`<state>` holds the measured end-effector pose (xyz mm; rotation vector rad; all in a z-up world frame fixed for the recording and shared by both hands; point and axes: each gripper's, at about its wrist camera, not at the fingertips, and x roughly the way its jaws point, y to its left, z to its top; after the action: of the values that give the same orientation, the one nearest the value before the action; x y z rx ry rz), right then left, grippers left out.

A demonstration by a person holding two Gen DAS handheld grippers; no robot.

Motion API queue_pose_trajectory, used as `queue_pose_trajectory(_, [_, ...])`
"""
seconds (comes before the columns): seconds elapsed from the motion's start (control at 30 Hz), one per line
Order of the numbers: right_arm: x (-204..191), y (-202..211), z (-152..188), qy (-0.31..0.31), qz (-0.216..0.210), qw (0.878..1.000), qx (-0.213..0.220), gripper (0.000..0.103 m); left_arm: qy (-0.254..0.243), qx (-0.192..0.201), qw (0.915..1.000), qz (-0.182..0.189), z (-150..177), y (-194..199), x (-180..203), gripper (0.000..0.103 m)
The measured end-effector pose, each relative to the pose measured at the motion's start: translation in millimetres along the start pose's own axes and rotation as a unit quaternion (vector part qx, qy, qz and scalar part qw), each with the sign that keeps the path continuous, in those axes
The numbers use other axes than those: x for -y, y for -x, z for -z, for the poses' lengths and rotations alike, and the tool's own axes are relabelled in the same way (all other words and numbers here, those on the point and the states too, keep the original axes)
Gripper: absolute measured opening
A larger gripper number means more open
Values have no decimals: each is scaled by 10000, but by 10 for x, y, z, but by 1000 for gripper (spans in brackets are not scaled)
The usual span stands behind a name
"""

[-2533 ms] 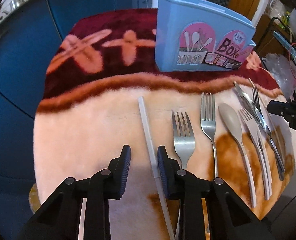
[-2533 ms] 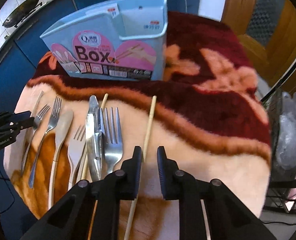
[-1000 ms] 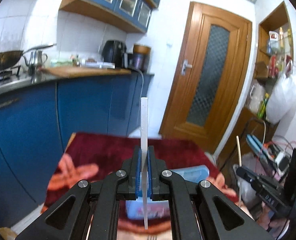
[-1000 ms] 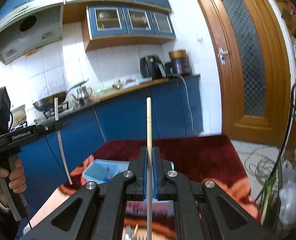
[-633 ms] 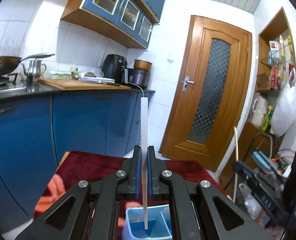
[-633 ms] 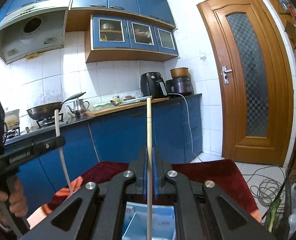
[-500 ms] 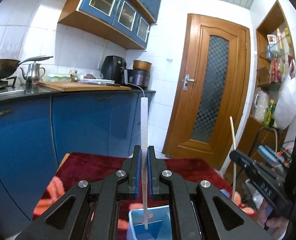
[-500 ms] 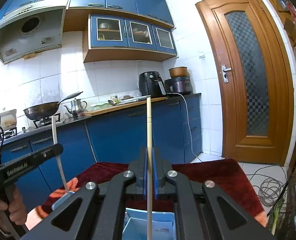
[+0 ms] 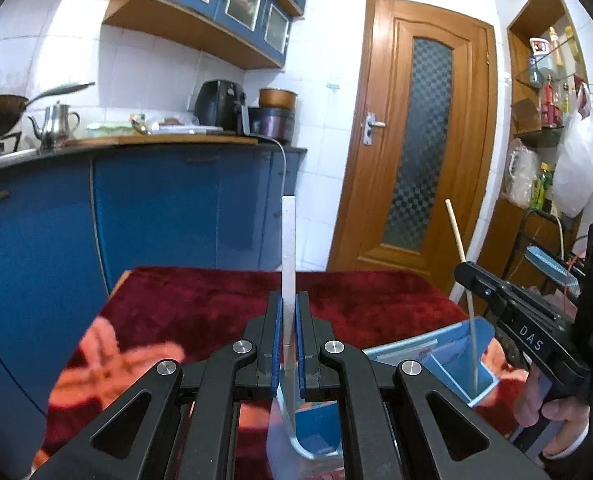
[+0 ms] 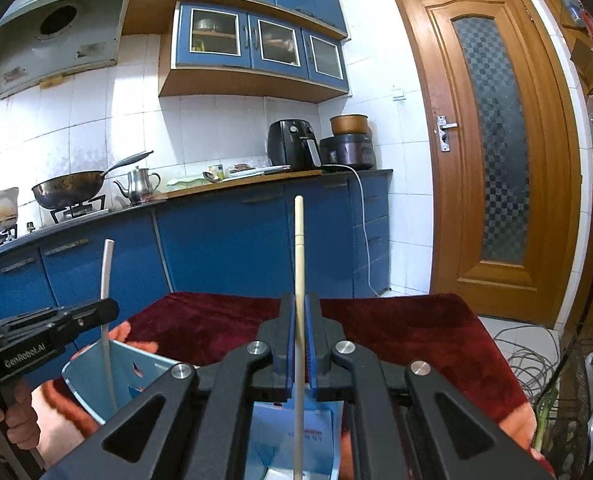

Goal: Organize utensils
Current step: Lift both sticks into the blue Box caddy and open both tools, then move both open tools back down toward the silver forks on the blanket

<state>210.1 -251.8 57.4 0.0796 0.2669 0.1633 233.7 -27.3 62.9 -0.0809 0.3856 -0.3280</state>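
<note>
Both grippers sank: left gripper (image 9: 287, 344) and right gripper (image 10: 300, 344) each pinch one chopstick over one blue holder (image 10: 96, 376)

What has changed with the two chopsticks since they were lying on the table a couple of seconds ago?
Each was picked up and stood upright: the white chopstick in the left gripper, the wooden chopstick in the right gripper. Both have come down, so their lower ends now dip into the blue box. The jaws stay clamped, and the box stays on the table.
</note>
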Motion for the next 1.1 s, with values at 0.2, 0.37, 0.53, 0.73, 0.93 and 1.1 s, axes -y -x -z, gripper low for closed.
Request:
queue_pose_trajectory(0.2, [-24,69,10,55,-36,9996,-262,8,-61,-166,9998,72,73,-21,52,6])
queue_pose_trajectory(0.37, [-42,173,17,-15,-124,9992,-368,26,-100,-337,9993,88,68,53,107,23])
queue_pose_trajectory(0.53, [-45,340,-34,-200,-201,9989,-379,28,-66,-412,9991,76,64,234,119,33])
queue_pose_trajectory(0.73, [-97,669,-109,-254,-249,9985,-423,33,-81,-449,9990,-13,20,578,119,34])
queue_pose_trajectory(0.93, [-161,948,-84,-208,-281,9968,-724,33,-164,-614,9974,-331,49,869,105,40])
queue_pose_trajectory(1.1, [-189,1109,-13,-208,-364,9945,-958,34,-122,-938,9950,-335,136,1037,68,40])
